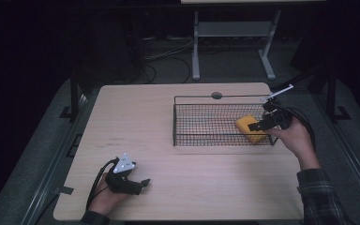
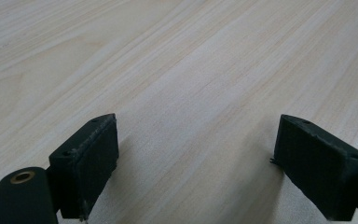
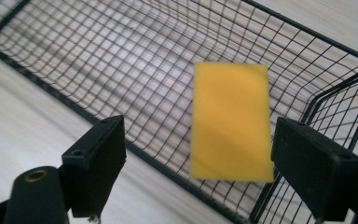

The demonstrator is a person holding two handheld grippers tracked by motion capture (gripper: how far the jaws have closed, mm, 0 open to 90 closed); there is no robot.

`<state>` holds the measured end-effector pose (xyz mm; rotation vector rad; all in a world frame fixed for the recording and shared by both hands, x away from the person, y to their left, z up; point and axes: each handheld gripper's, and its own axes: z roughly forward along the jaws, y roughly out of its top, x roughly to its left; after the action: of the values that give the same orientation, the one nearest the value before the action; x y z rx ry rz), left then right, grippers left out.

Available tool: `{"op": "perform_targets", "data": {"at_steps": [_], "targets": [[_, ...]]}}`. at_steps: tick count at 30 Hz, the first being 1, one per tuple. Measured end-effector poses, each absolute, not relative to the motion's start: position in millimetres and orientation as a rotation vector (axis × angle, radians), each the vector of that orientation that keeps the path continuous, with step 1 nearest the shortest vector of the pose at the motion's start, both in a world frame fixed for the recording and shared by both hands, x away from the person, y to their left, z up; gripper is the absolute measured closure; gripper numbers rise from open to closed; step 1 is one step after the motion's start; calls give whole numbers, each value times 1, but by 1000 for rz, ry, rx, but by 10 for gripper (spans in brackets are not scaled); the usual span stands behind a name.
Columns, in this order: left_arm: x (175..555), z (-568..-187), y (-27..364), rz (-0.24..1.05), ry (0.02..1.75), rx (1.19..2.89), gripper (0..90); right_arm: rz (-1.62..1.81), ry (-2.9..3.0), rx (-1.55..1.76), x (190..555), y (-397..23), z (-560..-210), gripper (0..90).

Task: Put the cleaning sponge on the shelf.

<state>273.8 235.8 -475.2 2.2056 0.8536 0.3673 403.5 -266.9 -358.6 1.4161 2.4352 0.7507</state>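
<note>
A yellow sponge [image 1: 249, 127] sits at the right end of a black wire basket [image 1: 201, 126] on the wooden table [image 1: 136, 122]. My right gripper [image 1: 261, 125] hovers at that end of the basket, over its right wall, and is open. In the right gripper view the sponge [image 3: 230, 123] looks blurred and sits between the spread jaws of my right gripper [image 3: 200, 135], touching neither, with the basket [image 3: 121, 56] mesh behind it. My left gripper [image 1: 143, 183] rests low near the table's front left. It is open, with only bare wood between the jaws of my left gripper [image 2: 196, 135].
The basket fills the back right part of the table, with a round cable hole [image 1: 216, 95] just behind it. Beyond the far edge are a white desk frame [image 1: 196, 51] and floor cables [image 1: 168, 54]. The room around is dark.
</note>
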Motion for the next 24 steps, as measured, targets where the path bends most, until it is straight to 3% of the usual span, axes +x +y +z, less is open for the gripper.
{"op": "perform_targets", "data": {"at_steps": [9, 24], "targets": [[274, -475, 236, 367, 854, 2205, 130, 804, 2434, 1357, 365, -267, -356, 166], [274, -475, 236, 368, 854, 2205, 130, 875, 2444, 1330, 315, -264, -389, 157]]}}
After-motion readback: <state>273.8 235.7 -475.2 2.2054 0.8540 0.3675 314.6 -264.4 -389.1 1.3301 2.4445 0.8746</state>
